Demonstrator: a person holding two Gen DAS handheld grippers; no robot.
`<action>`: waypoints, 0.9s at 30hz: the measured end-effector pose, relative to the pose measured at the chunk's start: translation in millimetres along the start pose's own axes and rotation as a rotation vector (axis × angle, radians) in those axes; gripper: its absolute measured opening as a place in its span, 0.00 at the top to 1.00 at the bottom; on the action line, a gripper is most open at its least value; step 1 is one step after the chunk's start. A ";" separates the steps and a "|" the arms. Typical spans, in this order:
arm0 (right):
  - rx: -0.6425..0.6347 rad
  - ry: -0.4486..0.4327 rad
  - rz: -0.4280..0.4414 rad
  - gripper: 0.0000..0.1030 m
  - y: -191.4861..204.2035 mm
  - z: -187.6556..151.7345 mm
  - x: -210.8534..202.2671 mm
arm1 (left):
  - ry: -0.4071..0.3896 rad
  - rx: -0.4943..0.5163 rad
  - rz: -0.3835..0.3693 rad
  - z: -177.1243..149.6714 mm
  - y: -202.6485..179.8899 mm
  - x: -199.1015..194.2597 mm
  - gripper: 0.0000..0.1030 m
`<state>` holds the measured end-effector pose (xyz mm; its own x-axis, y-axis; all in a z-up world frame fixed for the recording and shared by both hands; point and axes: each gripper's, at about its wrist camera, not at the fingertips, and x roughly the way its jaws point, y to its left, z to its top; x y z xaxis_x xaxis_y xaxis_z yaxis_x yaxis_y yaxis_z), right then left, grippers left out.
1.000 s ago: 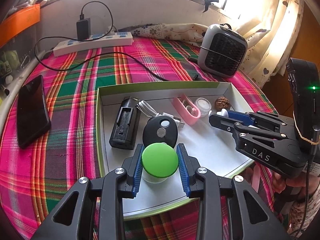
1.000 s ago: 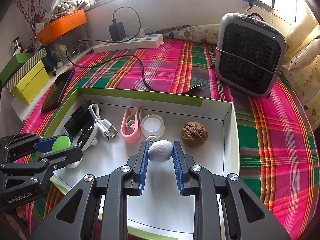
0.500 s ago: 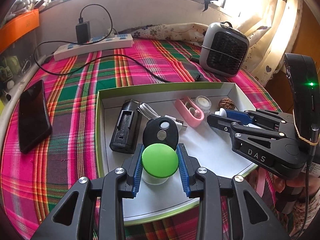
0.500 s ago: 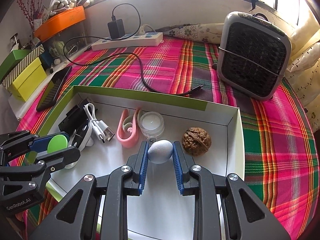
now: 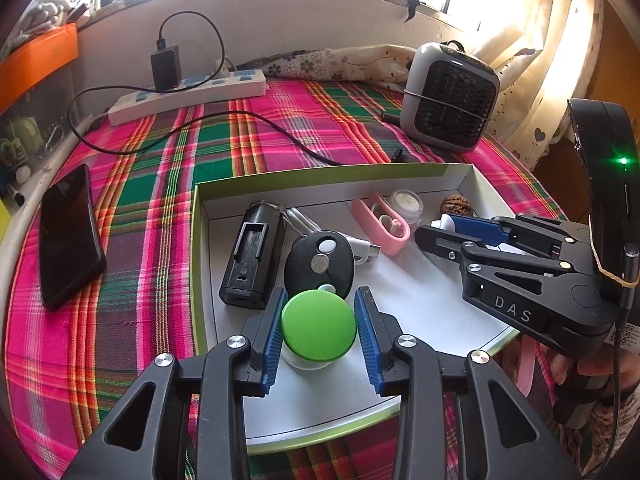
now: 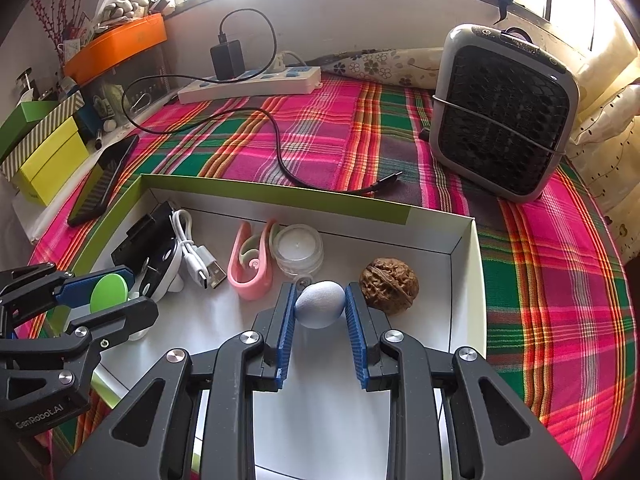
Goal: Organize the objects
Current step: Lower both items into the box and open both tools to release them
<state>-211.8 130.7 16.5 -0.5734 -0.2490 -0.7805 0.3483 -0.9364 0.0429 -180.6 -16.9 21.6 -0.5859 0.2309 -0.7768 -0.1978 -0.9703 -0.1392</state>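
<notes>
A white box (image 5: 440, 308) (image 6: 464, 240) with green outer walls lies on the plaid cloth. My left gripper (image 5: 319, 326) is shut on a green-lidded jar (image 5: 319, 326) (image 6: 109, 292) over the box's near left part. My right gripper (image 6: 320, 306) is shut on a pale grey egg (image 6: 320, 304) just left of a walnut (image 6: 389, 285) (image 5: 456, 204). In the box lie a black holder (image 5: 252, 256), a black key fob (image 5: 320, 264), a white USB cable (image 6: 198, 258), a pink clip (image 6: 252, 264) (image 5: 380, 222) and a small clear jar (image 6: 298, 248) (image 5: 406, 202).
A black phone (image 5: 68, 236) (image 6: 106, 178) lies left of the box. A power strip (image 5: 188, 96) (image 6: 250, 84) with charger and black cable (image 6: 280, 152) sits at the back. A grey fan heater (image 5: 450, 96) (image 6: 502, 112) stands back right. Yellow and green boxes (image 6: 44, 152) are far left.
Both grippers have drawn back and risen slightly, still holding the jar and the egg. The box contents have not moved.
</notes>
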 end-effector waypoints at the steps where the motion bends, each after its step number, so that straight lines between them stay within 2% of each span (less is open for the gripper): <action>1: -0.001 0.000 0.002 0.70 0.2 -0.1 -0.1 | -0.001 0.003 0.000 0.3 -0.2 0.1 0.66; 3: 0.001 0.000 0.003 0.64 0.2 0.1 0.0 | -0.002 0.007 -0.001 0.3 -0.9 0.1 0.65; 20: -0.002 -0.009 0.006 0.55 2.0 -1.1 -3.7 | 0.002 0.016 0.006 -0.9 -2.8 -0.2 0.56; 27: 0.004 -0.022 0.009 0.47 2.2 -1.6 -7.9 | 0.001 0.014 0.010 -1.6 -3.4 -1.8 0.55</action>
<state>-205.3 131.0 21.8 -0.5863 -0.2627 -0.7663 0.3503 -0.9352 0.0526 -177.6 -14.1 22.4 -0.5874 0.2212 -0.7785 -0.2027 -0.9715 -0.1231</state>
